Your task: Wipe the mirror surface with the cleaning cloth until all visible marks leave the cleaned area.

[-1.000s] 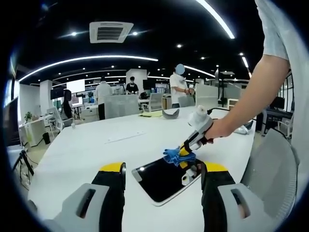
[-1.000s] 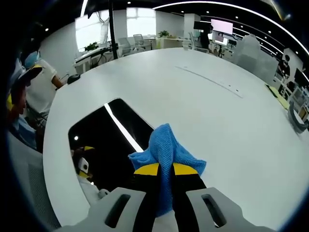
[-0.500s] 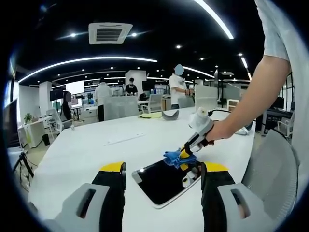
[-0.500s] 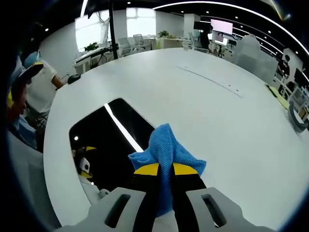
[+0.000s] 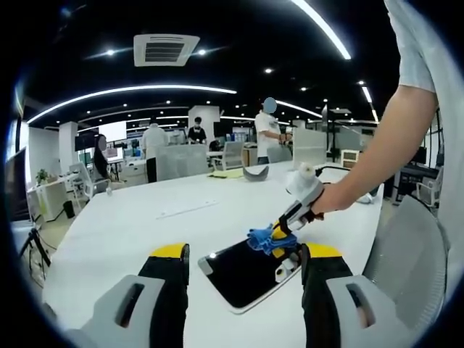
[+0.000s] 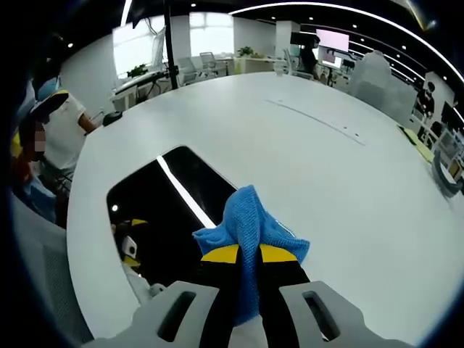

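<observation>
Mirror [image 5: 246,272] lies flat on the white table [image 5: 130,225] — the right gripper [image 6: 247,255], angled down over its far edge, pinches the blue cloth [image 6: 250,221]; the left gripper [image 5: 243,255] hovers near, jaws spread.

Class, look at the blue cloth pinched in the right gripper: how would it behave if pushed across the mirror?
The cloth bunches and droops beyond the right gripper, so it is probably floppy and light. Pushed over the mirror, it would likely fold or drag rather than slide stiffly. Its knit looks grippy, not slippery.
</observation>
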`<state>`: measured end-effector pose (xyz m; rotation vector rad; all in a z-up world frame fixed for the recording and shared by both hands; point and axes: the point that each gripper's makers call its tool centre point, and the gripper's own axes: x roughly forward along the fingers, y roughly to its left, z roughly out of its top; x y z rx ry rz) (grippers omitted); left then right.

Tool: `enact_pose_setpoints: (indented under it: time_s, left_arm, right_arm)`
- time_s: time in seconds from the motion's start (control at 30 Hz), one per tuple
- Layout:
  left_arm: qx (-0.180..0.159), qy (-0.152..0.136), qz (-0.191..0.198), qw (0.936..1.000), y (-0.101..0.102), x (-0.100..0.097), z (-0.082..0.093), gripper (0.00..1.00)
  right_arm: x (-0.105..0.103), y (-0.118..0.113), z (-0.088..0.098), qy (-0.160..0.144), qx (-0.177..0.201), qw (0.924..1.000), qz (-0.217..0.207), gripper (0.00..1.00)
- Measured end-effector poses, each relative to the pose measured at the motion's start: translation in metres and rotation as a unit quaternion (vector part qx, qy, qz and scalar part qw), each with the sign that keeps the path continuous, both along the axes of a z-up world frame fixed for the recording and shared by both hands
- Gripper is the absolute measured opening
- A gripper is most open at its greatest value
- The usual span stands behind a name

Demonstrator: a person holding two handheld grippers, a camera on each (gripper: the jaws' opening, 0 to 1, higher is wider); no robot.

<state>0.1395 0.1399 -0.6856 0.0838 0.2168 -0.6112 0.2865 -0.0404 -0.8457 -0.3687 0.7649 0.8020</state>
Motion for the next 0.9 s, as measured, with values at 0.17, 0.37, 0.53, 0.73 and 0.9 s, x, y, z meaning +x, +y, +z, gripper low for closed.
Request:
enact_pose_setpoints:
  time_s: [0.17, 0.37, 0.53, 0.73, 0.9]
  left_arm:
    - [0.000, 0.001, 0.001, 1.0000, 0.001, -0.001, 0.000, 0.63]
    - [0.001, 0.000, -0.001, 1.0000, 0.000, -0.001, 0.000, 0.63]
    - [0.000, 0.001, -0.001, 1.0000, 0.000, -0.001, 0.000, 0.63]
    - [0.002, 0.001, -0.002, 1.0000, 0.000, -0.002, -0.001, 0.63]
    - [0.001, 0.002, -0.002, 1.0000, 0.000, -0.002, -0.001, 0.63]
  right_arm:
    - [-0.001, 0.000, 0.000, -0.001, 0.002, 1.0000, -0.002, 0.04]
    - [-0.004, 0.000, 0.000, -0.001, 0.003, 1.0000, -0.002, 0.04]
    - [-0.005, 0.000, 0.000, -0.002, 0.004, 1.0000, -0.002, 0.04]
    - [-0.008, 0.000, 0.000, -0.001, 0.005, 1.0000, -0.002, 0.04]
    - [-0.011, 0.000, 0.000, -0.001, 0.006, 1.0000, -0.003, 0.04]
